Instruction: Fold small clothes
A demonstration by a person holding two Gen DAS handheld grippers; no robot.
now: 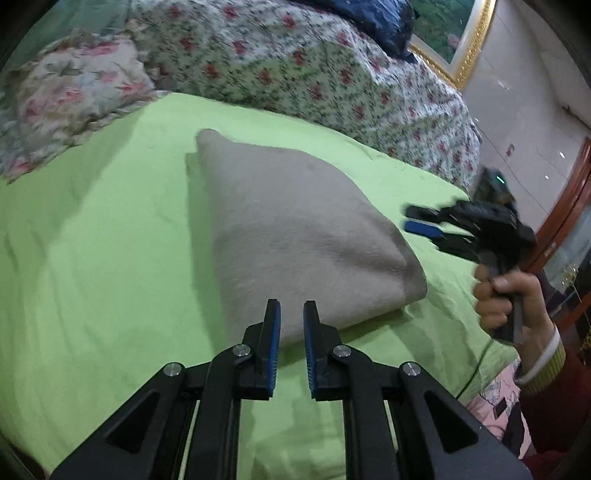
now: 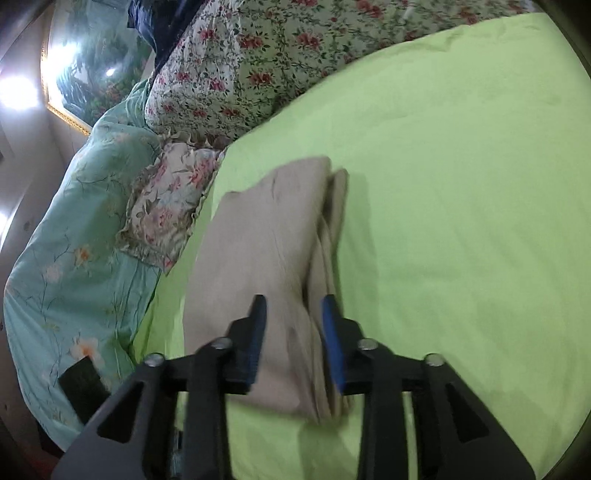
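A folded beige cloth point(image 1: 295, 236) lies on the green sheet point(image 1: 92, 277) just ahead of the left gripper point(image 1: 291, 314), whose jaws stand slightly parted and empty. The right gripper point(image 2: 293, 310) is released too, its fingers either side of the cloth's near edge.

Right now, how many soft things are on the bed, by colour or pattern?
Beige folded cloth: 1
Green sheet: 1
Red-flowered quilt: 1
Frilly flowered pillow: 1
Teal flowered blanket: 1
Dark blue bedding: 1
Total: 6

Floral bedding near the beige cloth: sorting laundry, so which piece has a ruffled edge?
The small floral pillow with pink blooms, lying beside the folded beige cloth; the large red-flowered quilt behind shows none.
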